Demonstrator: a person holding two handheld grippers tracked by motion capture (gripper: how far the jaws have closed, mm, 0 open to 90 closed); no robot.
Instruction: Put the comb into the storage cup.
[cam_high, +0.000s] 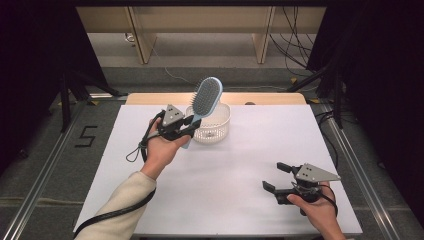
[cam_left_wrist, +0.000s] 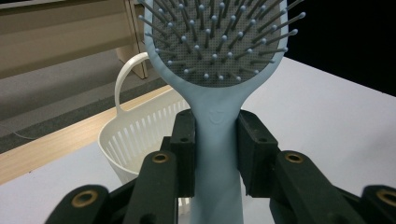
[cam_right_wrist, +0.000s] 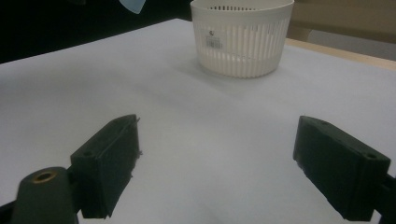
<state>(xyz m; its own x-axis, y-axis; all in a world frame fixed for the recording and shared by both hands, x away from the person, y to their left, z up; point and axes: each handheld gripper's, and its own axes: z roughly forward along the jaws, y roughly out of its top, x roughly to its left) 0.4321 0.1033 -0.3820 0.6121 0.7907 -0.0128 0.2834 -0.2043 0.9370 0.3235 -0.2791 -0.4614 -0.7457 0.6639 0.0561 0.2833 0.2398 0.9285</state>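
1. High view: we see the left tool pinching the handle of a pale blue hairbrush, its oval bristled head raised over the near-left rim of the round white slatted basket. The basket stands near the far edge of the white desk; broad bare surface lies before it. The right tool hovers spread near the front right corner.
2. Left gripper view: we see both black jaws pressed on the smooth brush neck, with ball-tipped pins above.
3. Right gripper view: we see the jaws wide apart over bare desk, the basket well beyond.
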